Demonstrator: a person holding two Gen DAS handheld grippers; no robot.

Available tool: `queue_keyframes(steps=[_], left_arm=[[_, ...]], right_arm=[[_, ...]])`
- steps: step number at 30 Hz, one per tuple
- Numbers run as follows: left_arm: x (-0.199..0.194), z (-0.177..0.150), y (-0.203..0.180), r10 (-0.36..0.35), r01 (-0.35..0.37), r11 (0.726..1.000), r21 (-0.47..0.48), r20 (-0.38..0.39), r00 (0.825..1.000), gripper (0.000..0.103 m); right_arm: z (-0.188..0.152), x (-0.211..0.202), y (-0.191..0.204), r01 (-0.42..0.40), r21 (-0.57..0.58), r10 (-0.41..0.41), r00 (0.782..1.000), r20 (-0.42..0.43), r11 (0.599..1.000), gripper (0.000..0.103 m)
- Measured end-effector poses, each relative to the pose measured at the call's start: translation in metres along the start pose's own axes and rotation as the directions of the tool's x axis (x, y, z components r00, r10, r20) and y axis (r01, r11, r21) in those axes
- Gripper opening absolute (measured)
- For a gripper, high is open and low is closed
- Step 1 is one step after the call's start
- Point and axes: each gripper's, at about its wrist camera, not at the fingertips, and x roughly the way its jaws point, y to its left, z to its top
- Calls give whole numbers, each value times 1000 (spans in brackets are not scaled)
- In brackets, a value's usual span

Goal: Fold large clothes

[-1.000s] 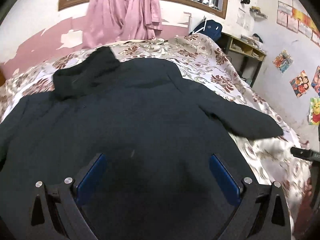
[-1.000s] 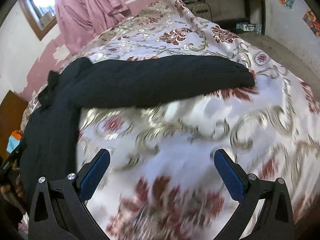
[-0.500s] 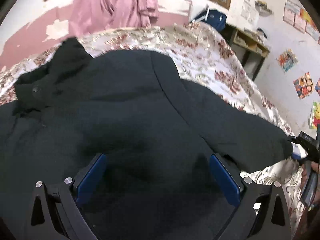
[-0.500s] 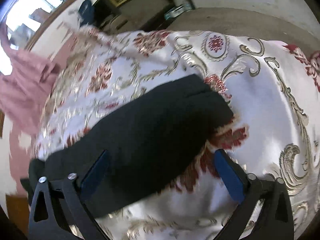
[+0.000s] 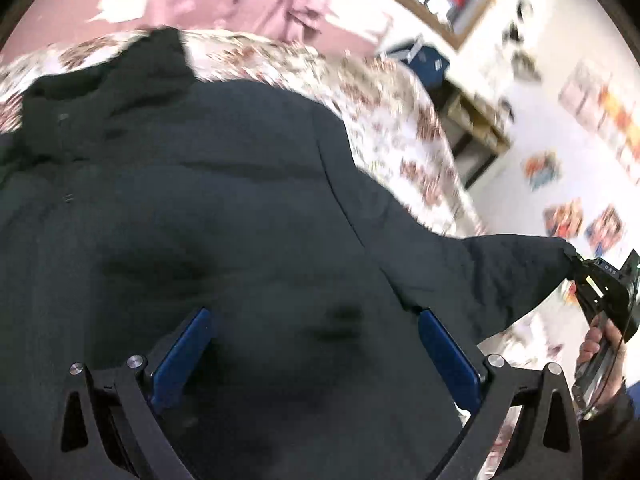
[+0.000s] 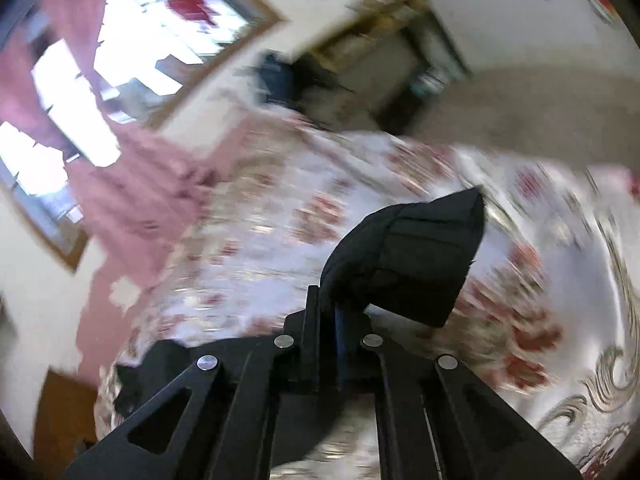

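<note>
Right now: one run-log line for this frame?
stage: sleeve fold begun | right gripper: just closed, shut on sleeve cuff, lifted off bedspread | left gripper: open above dark coat

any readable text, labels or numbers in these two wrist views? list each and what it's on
Nothing reads with confidence.
Right gripper, as seen from the left wrist view: small pale characters on its black body, too small and blurred to read.
Wall posters: colourful, blurred; no legible words.
Dark jacket: no label visible.
Floral bedspread: pattern only, no text.
</note>
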Motion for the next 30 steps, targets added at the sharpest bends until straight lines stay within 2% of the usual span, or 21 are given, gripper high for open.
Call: queue_keyframes(steps=[3,5,7,9,11,14,18,21,23,25,26,28,29,30], left_arm=[[-33,-2,20,-32,33,999,-37,24,999,103],[-54,-4,35,-34,36,998,-53,36,999,103],[-77,-6,52,-54,58,995,-82,51,997,103],[-98,-10,73,-69,78,989,-123,70,995,103],[-115,-14,93,-82,95,982,-160,84,993,103],[-132,-20,118,-85,102,973,-209,93,992,103],[-148,-28,143,-126,152,954,-260,111,986,103],[-139,-41,158,-181,208,917,-340,110,977,103],[-130,-48,167,-219,242,890,-387,103,970,103],[-117,-55,170,-248,262,873,-412,89,965,103],[-110,-58,169,-257,266,869,-417,77,963,103],[-97,-61,165,-288,287,865,-412,61,956,103],[-92,-62,163,-304,300,864,-405,56,951,103],[-86,-61,158,-326,319,861,-395,53,944,103]], right_arm=[[3,-7,74,-147,-88,146,989,-17,985,6],[-5,-8,118,-209,-168,203,978,-54,963,6],[-22,-8,167,-275,-268,255,961,-105,924,5],[-44,-12,205,-308,-364,274,951,-142,879,5],[-70,-14,241,-326,-466,268,945,-188,823,5],[-119,-13,280,-371,-549,247,925,-289,749,5],[-175,-14,299,-413,-630,197,902,-385,658,5],[-223,-4,302,-436,-674,101,874,-476,597,5],[-243,2,288,-435,-671,37,854,-520,601,6],[-259,11,275,-437,-658,-20,824,-566,613,7],[-266,15,267,-438,-648,-53,803,-594,623,11],[-275,20,258,-462,-609,-57,765,-641,645,20],[-275,14,250,-489,-569,-23,744,-667,661,29],[-276,7,246,-508,-548,3,735,-678,664,34]])
